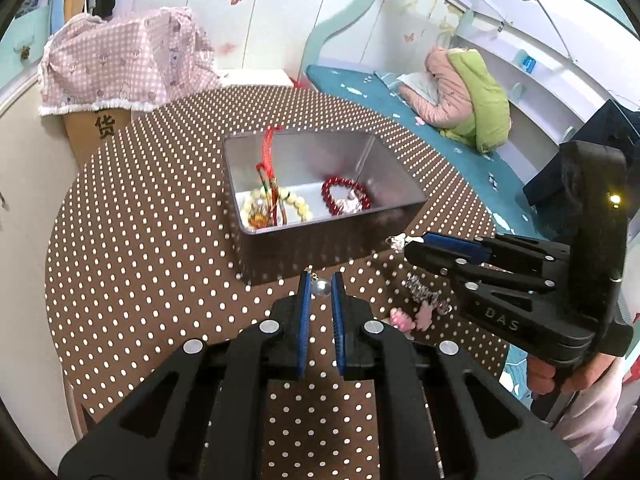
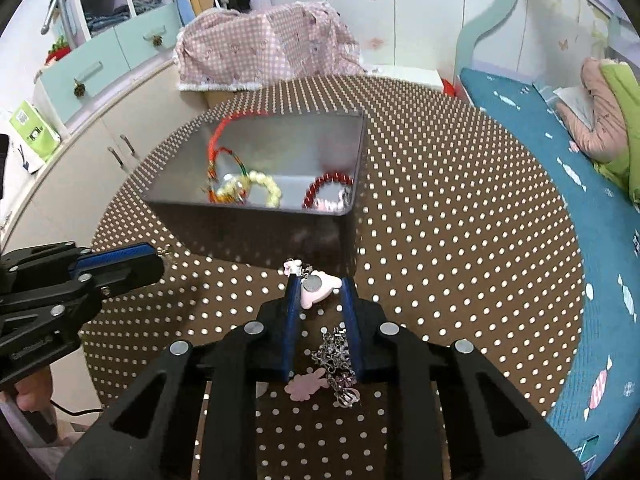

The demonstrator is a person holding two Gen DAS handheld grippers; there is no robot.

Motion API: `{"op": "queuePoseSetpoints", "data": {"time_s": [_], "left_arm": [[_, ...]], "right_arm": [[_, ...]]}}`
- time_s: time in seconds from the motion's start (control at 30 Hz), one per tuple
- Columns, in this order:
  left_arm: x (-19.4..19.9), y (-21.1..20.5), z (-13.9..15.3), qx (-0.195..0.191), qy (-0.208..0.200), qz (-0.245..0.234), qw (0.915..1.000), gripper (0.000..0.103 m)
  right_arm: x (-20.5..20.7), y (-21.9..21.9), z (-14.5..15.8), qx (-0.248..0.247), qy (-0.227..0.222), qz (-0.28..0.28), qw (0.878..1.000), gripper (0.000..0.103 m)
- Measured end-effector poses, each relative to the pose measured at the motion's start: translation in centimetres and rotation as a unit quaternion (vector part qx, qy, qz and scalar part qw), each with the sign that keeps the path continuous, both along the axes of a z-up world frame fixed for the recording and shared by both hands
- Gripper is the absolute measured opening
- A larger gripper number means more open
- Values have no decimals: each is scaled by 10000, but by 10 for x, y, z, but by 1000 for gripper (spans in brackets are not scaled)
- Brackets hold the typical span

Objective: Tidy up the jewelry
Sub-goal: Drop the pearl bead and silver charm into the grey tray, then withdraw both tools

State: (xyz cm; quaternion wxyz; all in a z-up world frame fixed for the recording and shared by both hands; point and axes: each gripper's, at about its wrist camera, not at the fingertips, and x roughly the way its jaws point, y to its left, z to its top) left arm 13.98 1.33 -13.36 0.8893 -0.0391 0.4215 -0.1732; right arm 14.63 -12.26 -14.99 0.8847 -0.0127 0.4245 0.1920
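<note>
My left gripper [image 1: 321, 280] is shut on a small pearl earring [image 1: 322, 289], held just in front of the silver tin [image 1: 304, 248]. In the right wrist view the left gripper [image 2: 162, 258] points in from the left. My right gripper [image 2: 320, 282] is shut on a pink charm with a silver disc [image 2: 316, 286]. Its silver chain [image 2: 334, 354] and another pink charm [image 2: 306, 388] trail down below the fingers. In the left wrist view the right gripper [image 1: 405, 245] pinches this piece, the chain [image 1: 424, 292] hanging under it. The tin [image 2: 260, 232] holds a red bead bracelet [image 1: 346, 196], a cream bead bracelet [image 1: 296, 204] and a red cord [image 1: 269, 160].
A round table with a brown polka-dot cloth [image 1: 140, 240] carries the tin. A bed with a teal sheet [image 1: 400, 108] runs along the right. A box under pink cloth [image 2: 272, 48] stands behind the table, and cabinets [image 2: 100, 140] at the left. A hand [image 1: 540, 376] grips the right tool's handle.
</note>
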Motion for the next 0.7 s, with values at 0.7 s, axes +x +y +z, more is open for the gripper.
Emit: {"op": "queuePoseSetpoints", "data": {"time_s": [0.7], "left_arm": [[29, -2, 38, 122, -425, 262, 9987, 11]], "right_arm": [[17, 10, 53, 322, -717, 438, 9959, 25]]}}
